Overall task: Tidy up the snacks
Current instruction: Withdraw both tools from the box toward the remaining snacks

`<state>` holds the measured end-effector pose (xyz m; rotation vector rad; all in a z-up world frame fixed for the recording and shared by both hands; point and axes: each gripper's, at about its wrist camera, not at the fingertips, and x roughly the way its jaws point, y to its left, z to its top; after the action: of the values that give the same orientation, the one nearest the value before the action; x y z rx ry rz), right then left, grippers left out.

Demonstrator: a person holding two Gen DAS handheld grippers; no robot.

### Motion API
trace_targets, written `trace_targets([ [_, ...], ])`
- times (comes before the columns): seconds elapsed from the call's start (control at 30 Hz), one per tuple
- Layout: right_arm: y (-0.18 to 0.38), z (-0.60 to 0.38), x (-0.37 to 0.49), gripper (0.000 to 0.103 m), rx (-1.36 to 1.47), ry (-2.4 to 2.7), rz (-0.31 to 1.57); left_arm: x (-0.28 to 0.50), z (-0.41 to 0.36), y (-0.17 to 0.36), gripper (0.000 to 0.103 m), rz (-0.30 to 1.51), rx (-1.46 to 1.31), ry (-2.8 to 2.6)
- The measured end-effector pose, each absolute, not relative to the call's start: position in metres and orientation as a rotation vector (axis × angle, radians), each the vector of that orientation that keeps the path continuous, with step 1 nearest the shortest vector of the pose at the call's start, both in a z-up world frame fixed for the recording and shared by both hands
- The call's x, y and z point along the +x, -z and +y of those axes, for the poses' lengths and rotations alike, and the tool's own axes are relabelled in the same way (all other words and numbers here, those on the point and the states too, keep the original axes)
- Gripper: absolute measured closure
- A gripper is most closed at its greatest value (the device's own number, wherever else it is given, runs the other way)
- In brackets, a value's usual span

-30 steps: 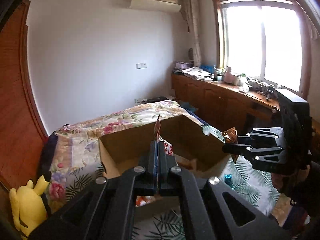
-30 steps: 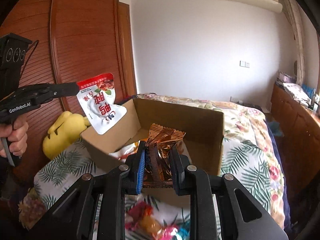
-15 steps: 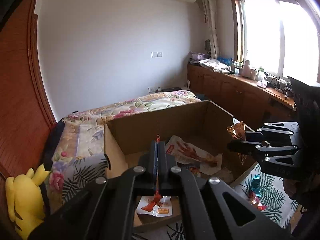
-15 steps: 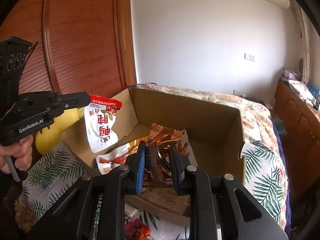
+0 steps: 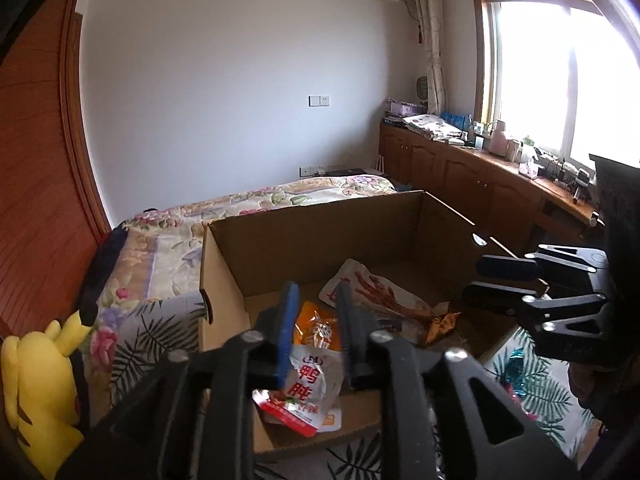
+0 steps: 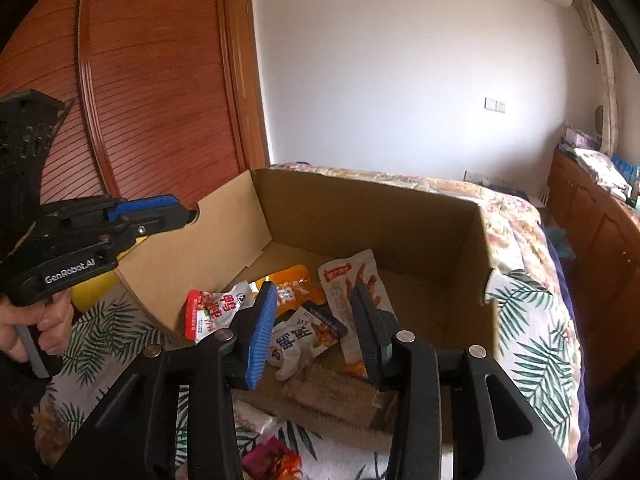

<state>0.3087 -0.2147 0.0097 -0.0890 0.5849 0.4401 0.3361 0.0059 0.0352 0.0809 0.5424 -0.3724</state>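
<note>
An open cardboard box stands on the bed with several snack packets in it. My left gripper hangs over the box's left part, its jaws opening with nothing between them. The white-and-red packet lies loose on the box floor below it. My right gripper is over the box's right part, its jaws also opening and empty. The brown foil packet lies under it by the near wall.
A chicken-feet packet, an orange packet and a white-and-blue packet lie in the box. Loose sweets sit on the leaf-print bedspread in front. A yellow plush toy is at the left; wooden cabinets line the window side.
Both grippers came down over the box and opened. The white-and-red packet dropped from the left jaws into the box, and the brown foil packet left the right jaws.
</note>
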Motion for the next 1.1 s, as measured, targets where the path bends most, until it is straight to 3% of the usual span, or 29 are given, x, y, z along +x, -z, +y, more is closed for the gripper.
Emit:
trace_targets([
  [0.07,-0.016,-0.220,0.294,0.059,-0.075,-0.442,0.568,0.331,0.007,-0.038,0.064,0.540,0.074,0.372],
  [0.3,-0.014,-0.244,0.235,0.040,-0.050,-0.424,0.555,0.293,0.011,-0.044,0.061,0.532,0.048,0.390],
  [0.53,0.019,-0.244,0.207,0.039,-0.085,-0.418,0.625,0.251,0.006,-0.031,0.058,0.556,0.056,0.416],
  [1.1,0.084,-0.229,0.242,0.039,-0.085,-0.493,0.855,0.193,-0.010,0.034,0.058,0.636,0.061,0.446],
])
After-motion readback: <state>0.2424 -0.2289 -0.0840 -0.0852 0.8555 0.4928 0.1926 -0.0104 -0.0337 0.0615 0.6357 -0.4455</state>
